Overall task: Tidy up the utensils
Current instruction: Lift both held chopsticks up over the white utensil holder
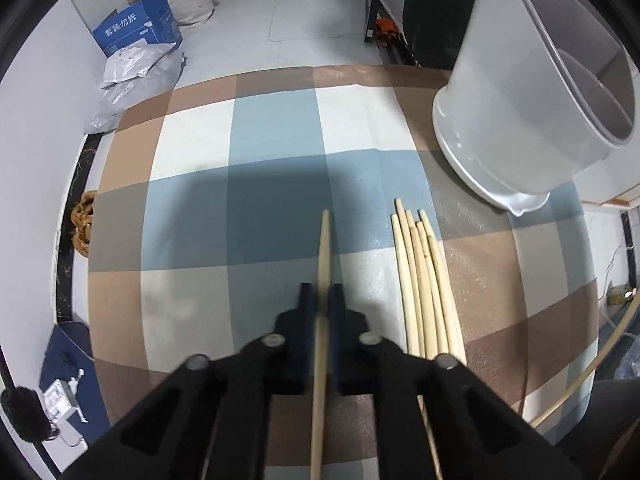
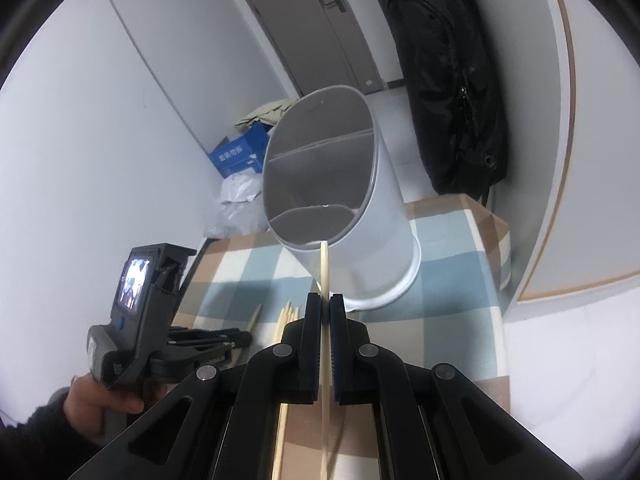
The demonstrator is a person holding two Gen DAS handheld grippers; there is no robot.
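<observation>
In the left wrist view my left gripper [image 1: 322, 292] points down at the checked tablecloth [image 1: 240, 160] and is shut on a single wooden chopstick [image 1: 325, 248], which lies along the gap between its pads. Several loose chopsticks [image 1: 424, 280] lie side by side on the cloth just to its right. The grey divided utensil holder [image 1: 520, 120] stands at the far right. In the right wrist view my right gripper [image 2: 325, 300] is shut on another chopstick [image 2: 324, 268]. Its tip is level with the near rim of the holder [image 2: 392, 240]. My left gripper [image 2: 242, 340] sits low at the left.
A blue cardboard box [image 1: 138, 24] and plastic bags [image 1: 132, 80] sit on the floor beyond the table's far edge. A black bag [image 2: 452, 92] hangs by the wall behind the holder. A person's hand [image 2: 96, 404] grips the left tool. The table's right edge [image 2: 500, 264] is close to the holder.
</observation>
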